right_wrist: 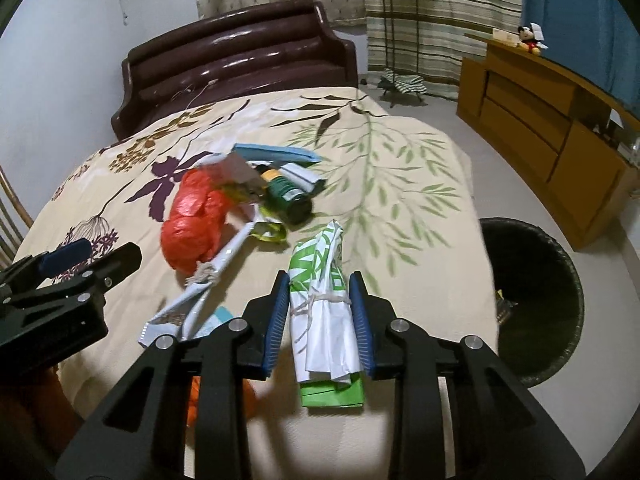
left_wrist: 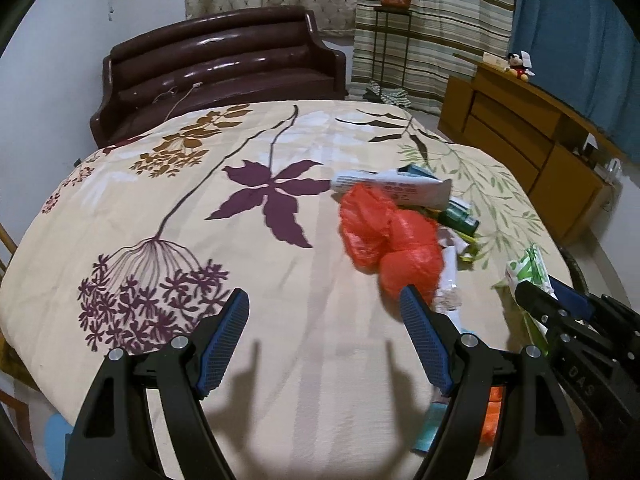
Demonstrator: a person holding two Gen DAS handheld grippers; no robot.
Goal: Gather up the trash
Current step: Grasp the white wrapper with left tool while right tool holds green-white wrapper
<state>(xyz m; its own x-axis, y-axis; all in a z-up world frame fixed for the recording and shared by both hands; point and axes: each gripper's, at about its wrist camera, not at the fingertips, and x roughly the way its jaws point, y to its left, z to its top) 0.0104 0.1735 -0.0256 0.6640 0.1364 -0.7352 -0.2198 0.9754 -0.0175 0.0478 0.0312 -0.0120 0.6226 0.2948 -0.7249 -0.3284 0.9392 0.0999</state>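
I see a matt printed cloth [right_wrist: 400,168] over the tabletop, crinkled glossy orange plastic bags [right_wrist: 192,220], and a white-and-green plastic bag [right_wrist: 324,312], tied with string. My tongs' pads [right_wrist: 276,320] look like ribbed blue rubber on matt black plastic. The sofa [right_wrist: 240,52] behind gleams like leather.

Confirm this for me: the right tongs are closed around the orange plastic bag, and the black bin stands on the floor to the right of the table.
Not quite. The right tongs are closed around the green-and-white bag tied with string, not the orange plastic bag, which lies untouched further left on the tablecloth. The right wrist view shows this. The black bin does stand on the floor right of the table.
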